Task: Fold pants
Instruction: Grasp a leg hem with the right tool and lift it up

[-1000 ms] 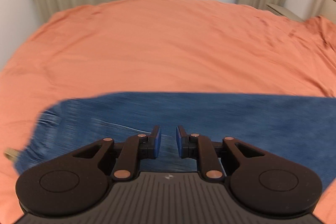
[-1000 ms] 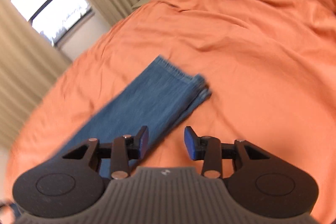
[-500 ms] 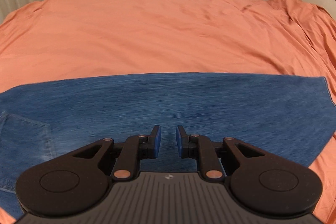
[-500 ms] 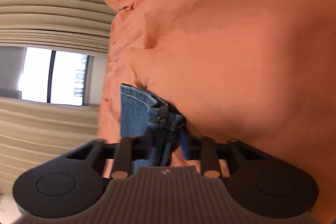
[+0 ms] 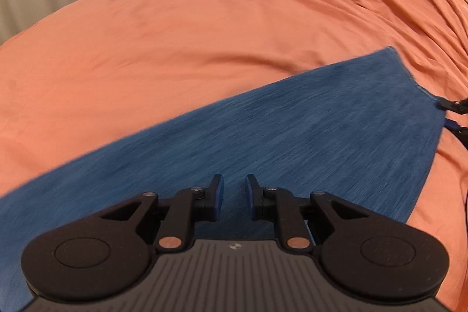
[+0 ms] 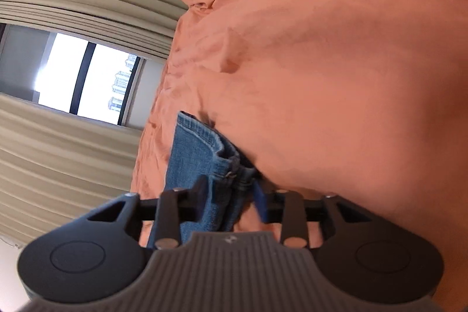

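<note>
A: Where are the jeans (image 5: 292, 142) lying?

B: Flat on the orange bedspread (image 5: 175, 43), a long blue band running from the near left corner of the left wrist view up toward its right edge. The cloth is motion-blurred there, so I cannot make out seams.

A: And the left gripper (image 5: 235, 195) against the jeans?

B: It hangs over the middle of the leg. Its blue pads stand a narrow gap apart with nothing between them; denim shows through the gap, lying behind the fingers rather than pinched. Whether the tips touch the cloth I cannot tell.

A: The right gripper (image 6: 232, 195)?

B: It is at the hem end of the jeans (image 6: 199, 154). The stacked hem edges, stitched seam showing, sit right between its fingers. Its jaws have just been opening from a tighter pinch. The left finger lies against the denim, while the blue right pad (image 6: 260, 202) stands off the fold, with orange bedspread (image 6: 336, 63) showing in the gap below, so the hem is between the jaws but not clamped.

A: Does the left view show that gripper?

B: Yes, its dark fingertips (image 5: 452, 105) show at the far right edge, at the corner of the hem.
</note>
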